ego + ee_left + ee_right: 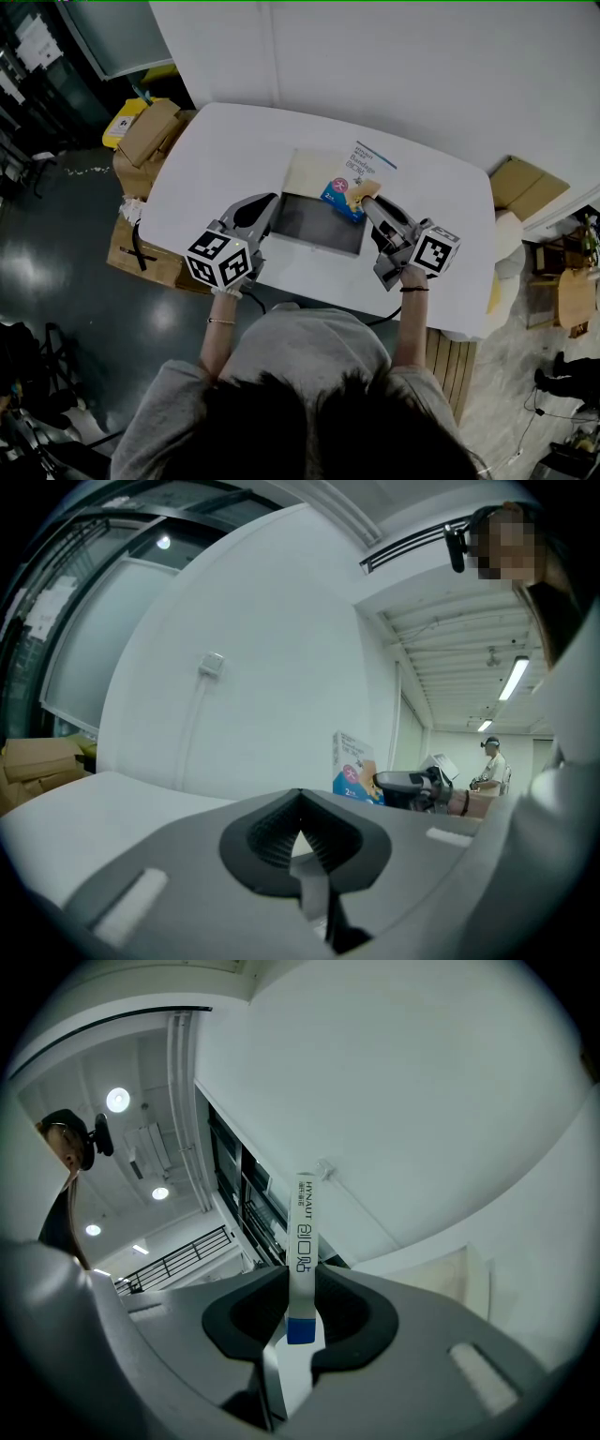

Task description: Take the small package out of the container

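Right claw (pixel 366 195) grips flat white-blue package (pixel 352 176) over grey rectangular container (pixel 314 249), left claw (pixel 270 200) clamps its rim, brown cardboard boxes (pixel 145 133) beside white worktop (pixel 441 197)

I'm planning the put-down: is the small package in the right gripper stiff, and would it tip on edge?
Probably stiff: the small package stands straight, unbent, above the right gripper pinching its lower end. It looks thin and flat, so likely light. Stood on that narrow edge it would probably tip over.
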A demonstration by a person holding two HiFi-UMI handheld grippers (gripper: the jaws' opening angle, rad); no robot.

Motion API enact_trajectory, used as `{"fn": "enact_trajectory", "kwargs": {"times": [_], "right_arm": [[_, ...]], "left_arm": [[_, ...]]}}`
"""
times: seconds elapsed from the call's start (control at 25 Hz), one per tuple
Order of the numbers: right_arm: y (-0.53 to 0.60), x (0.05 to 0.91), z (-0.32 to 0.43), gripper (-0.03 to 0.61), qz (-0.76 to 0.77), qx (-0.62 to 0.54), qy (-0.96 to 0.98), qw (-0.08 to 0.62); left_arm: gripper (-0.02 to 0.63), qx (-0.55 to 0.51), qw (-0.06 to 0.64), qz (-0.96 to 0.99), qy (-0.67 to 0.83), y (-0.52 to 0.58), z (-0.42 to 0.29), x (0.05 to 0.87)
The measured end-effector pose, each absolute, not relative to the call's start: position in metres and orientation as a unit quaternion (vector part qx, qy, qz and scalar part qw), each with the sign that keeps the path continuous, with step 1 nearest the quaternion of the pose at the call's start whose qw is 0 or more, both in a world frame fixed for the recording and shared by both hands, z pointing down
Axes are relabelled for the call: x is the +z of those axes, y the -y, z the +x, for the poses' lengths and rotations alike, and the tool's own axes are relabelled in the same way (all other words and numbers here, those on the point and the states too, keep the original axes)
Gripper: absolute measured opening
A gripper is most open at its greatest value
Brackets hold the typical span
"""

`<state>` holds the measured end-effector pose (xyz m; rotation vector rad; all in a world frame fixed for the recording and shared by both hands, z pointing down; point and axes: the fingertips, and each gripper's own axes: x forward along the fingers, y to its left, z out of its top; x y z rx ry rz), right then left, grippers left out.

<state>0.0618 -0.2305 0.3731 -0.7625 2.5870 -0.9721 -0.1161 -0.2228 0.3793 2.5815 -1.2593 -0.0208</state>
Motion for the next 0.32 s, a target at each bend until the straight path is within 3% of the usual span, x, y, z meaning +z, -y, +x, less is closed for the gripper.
{"fn": "enact_trajectory", "kwargs": {"times": [0.32], "right_arm": [[0.2323,0.3744,0.0627,0.101,-0.262,-0.336,-0.895,0.135]], "left_arm": [[-0.011,-0.006,0.135,0.891,0.434,0.2245,-0.1133,0.3802]]}}
